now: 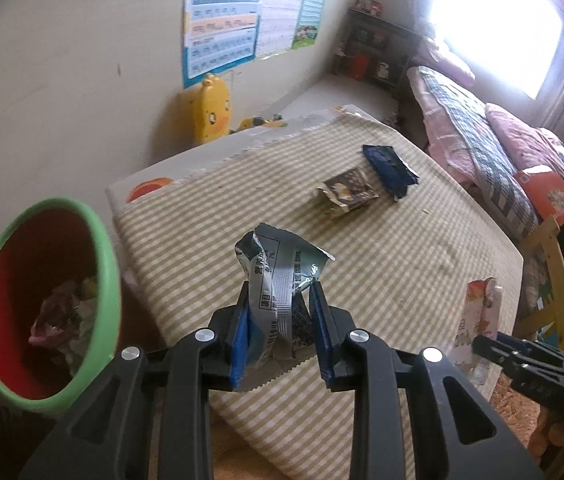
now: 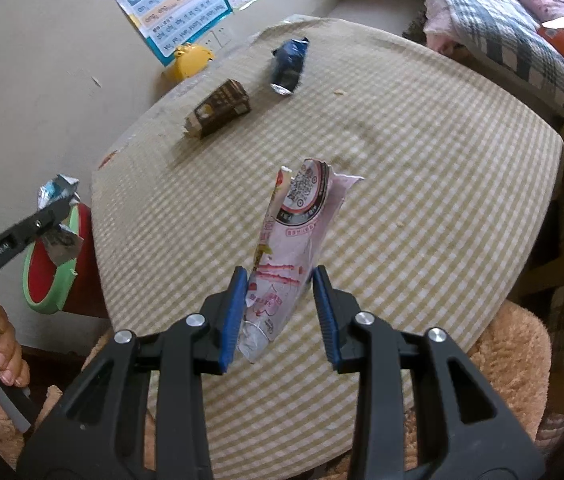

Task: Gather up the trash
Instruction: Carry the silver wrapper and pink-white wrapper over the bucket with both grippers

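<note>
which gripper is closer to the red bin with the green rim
Left. The left gripper holds a silver wrapper right by the bin; the right gripper is over the table.

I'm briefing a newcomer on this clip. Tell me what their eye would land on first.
Each gripper holds up a wrapper over the checked table: the left gripper pinches a crumpled silver wrapper, the right gripper a pink wrapper. Left of the table stands a green-rimmed red bin with trash inside. Farther back lie a brown wrapper and a blue wrapper.
</note>
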